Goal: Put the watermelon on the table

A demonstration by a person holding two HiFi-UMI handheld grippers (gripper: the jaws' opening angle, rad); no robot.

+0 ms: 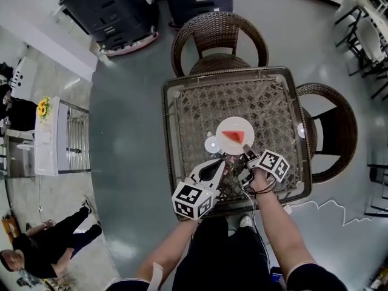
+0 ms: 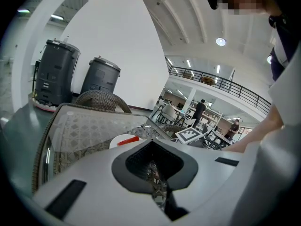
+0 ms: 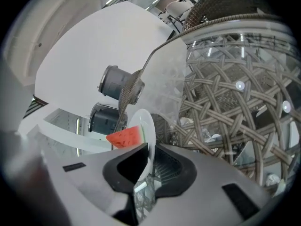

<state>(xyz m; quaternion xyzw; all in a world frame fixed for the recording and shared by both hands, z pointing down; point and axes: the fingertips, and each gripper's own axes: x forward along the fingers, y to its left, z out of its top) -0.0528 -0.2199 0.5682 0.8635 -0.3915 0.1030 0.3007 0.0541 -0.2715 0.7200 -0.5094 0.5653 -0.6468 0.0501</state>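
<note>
A red watermelon slice (image 1: pixel 234 136) lies on a white plate (image 1: pixel 225 130) over the middle of the glass-topped wicker table (image 1: pixel 182 114). My right gripper (image 1: pixel 246 151) is at the plate's near edge, shut on its rim. In the right gripper view the plate (image 3: pixel 149 124) runs edge-on between the jaws, with the watermelon slice (image 3: pixel 125 137) just beyond my right gripper (image 3: pixel 147 149). My left gripper (image 1: pixel 223 166) hovers close to the plate's near-left side, jaws together and holding nothing. The left gripper view shows my left gripper (image 2: pixel 151 147) short of the plate (image 2: pixel 118 141).
A wicker chair (image 1: pixel 219 38) stands at the table's far side and another wicker chair (image 1: pixel 332 130) at its right. Dark machines (image 1: pixel 113 10) stand at the back. A white cabinet (image 1: pixel 56 137) is at the left, and a person (image 1: pixel 42 241) is at the lower left.
</note>
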